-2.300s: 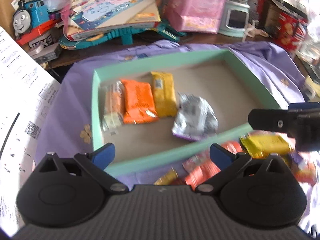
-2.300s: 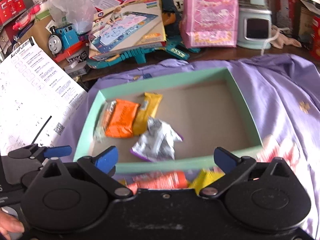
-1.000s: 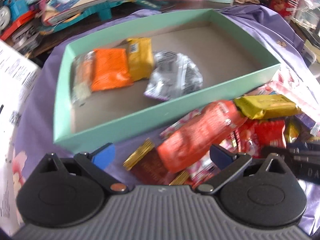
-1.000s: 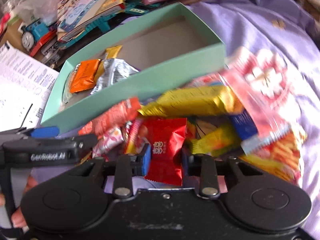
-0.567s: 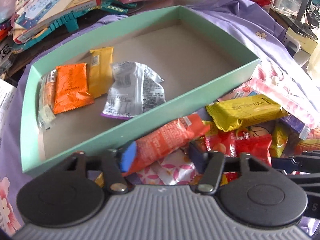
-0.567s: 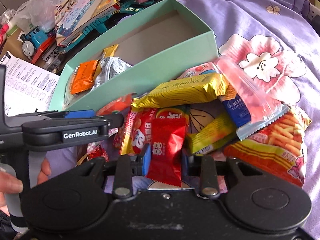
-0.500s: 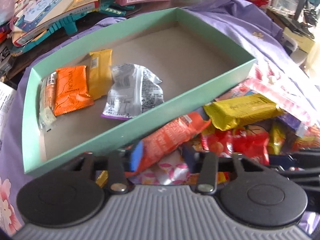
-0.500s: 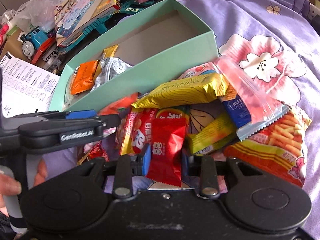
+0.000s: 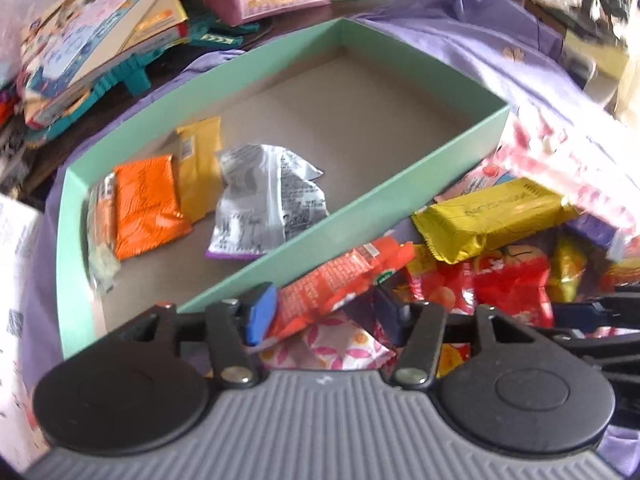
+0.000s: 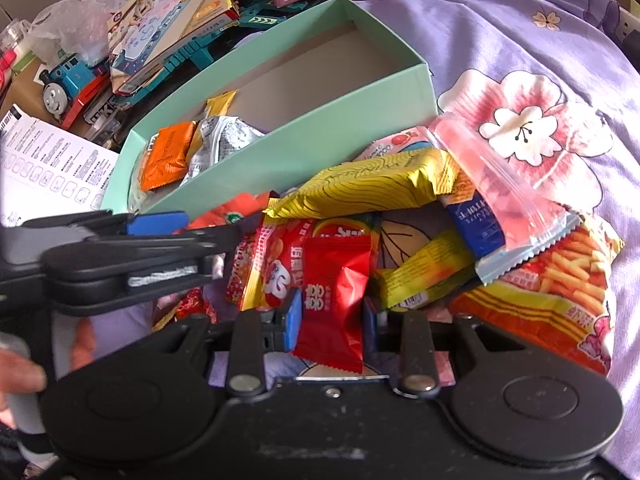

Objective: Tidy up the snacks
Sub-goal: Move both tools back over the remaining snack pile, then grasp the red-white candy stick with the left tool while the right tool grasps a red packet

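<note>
- Tongs: the left tongs (image 9: 324,314), spread wide a moment ago, are now clenched on the orange-red packet (image 9: 340,280) just outside the green box's (image 9: 360,212) near wall.
- The right tongs (image 10: 331,316) still grip the red sachet (image 10: 334,304) at the near edge of the snack heap (image 10: 400,216).
- The box's right half is bare cardboard; four packets sit at its left end.

The left tool (image 9: 324,312) grips a long orange-red snack packet (image 9: 340,280) beside a mint-green box (image 9: 360,216) holding four snacks.
</note>
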The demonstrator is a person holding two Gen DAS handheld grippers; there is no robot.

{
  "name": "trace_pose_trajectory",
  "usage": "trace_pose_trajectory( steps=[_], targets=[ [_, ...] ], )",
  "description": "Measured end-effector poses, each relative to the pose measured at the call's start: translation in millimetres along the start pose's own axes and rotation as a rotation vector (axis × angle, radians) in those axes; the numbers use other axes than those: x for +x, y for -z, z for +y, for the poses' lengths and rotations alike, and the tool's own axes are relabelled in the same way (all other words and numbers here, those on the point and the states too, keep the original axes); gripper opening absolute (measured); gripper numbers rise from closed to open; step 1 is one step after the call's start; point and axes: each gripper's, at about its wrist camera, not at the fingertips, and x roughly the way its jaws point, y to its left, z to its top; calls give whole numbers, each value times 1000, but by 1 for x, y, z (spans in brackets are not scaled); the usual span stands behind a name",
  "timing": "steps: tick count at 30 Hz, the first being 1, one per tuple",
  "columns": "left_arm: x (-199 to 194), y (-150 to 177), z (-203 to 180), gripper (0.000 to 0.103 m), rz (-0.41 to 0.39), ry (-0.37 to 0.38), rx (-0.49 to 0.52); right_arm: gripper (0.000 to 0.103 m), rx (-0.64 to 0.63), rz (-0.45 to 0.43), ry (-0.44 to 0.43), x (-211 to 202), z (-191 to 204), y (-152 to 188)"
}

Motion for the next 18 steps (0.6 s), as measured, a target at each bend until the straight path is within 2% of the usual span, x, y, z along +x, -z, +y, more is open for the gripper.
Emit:
trace_pose_trajectory(
  steps=[2,3,4,9,13,18],
  targets=[
    [6,-2,-4,54,6,-8,18,31,11,-2,-8,0,-3,0],
    [8,-2,-6,40,3,-20,27,31,15,-3,-11,0,-4,1],
    [8,-2,-7,34,1,-36,32,30,14,-5,-13,-1,-5,1],
    [-7,2,-1,21,5,16,-3,30,3,-11,-15,-2,-4,4],
    [-16,23,7,19,60,73,-37,30,2,-2,-21,-4,-2,6],
    [-29,43,30,19,99,123,-143,31,-14,7,-22,-6,4,10]
  ],
)
